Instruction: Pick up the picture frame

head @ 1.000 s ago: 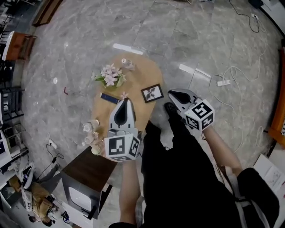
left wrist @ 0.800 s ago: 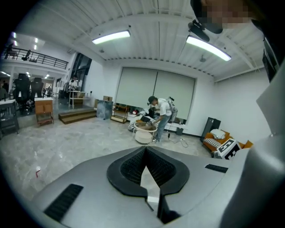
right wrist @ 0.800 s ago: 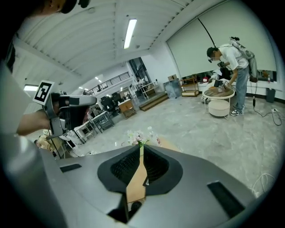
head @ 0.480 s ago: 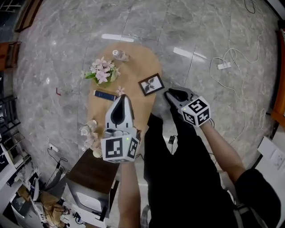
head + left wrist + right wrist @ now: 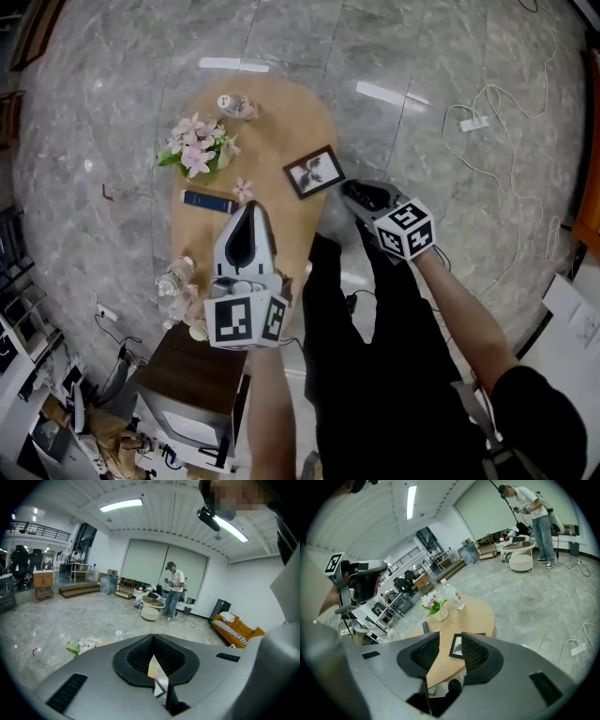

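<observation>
Leftmost on the oval wooden table (image 5: 281, 122) stand the pink flowers (image 5: 192, 150), with a dark bar (image 5: 208, 202) lying flat just below them; neither belongs to the task. Next comes the left gripper (image 5: 251, 208), held over the table's near half with its jaws together at the tips and nothing caught in them; it points up the table, well apart from the target. The picture frame (image 5: 314, 172) lies flat, face up, close to the table's right edge; whether a corner overhangs I cannot tell. Beside it, off the table's edge, is the right gripper (image 5: 354, 191); its jaws have just been opening and now stand partly apart, empty, and the frame shows through the gap, ahead of the pads and not yet between them.

The risks, as I judge them, all come from how the frame lies. Flat on the wood, it offers only a thin edge; a jaw that comes in too high would push it instead of gripping it, and it could slide away across the table or off the edge beside it. A pinch on one corner alone could let it swing or slip as it rises. The half-open jaws may also catch the table's rim; a cable (image 5: 487, 103) trails on the floor (image 5: 422, 56) further right.
</observation>
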### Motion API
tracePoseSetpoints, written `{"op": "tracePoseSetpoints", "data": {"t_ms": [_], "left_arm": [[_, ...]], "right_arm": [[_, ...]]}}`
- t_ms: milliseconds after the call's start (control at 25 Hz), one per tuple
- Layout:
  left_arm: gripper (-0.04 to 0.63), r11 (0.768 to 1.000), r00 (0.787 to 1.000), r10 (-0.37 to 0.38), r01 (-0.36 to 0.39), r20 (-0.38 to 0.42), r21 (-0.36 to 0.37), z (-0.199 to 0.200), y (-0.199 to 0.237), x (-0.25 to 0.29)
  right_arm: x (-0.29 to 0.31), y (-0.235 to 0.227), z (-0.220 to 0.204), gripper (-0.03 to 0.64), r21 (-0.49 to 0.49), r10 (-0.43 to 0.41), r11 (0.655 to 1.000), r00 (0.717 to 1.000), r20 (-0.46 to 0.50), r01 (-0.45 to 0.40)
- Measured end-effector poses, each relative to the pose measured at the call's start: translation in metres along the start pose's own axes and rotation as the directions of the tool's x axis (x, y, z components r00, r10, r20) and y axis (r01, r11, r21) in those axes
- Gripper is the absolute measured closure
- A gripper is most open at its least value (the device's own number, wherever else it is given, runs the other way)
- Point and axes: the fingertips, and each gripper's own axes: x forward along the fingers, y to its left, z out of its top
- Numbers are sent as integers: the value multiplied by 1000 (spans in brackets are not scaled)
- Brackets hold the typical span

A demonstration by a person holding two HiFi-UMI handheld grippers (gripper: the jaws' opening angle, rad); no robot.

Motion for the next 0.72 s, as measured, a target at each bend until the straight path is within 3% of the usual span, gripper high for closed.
{"op": "tracePoseSetpoints", "data": {"t_ms": [280,720], "left_arm": [[583,1000,1000,-7,7,-28,0,-29,7,25],[583,1000,995,-1,1,-99,1,-72,22,65]], "right_arm": [[39,-23,-30,459,24,3,1000,999,-37,-2],[89,-71,-69,439,85,-19,996,995,-102,28]]}}
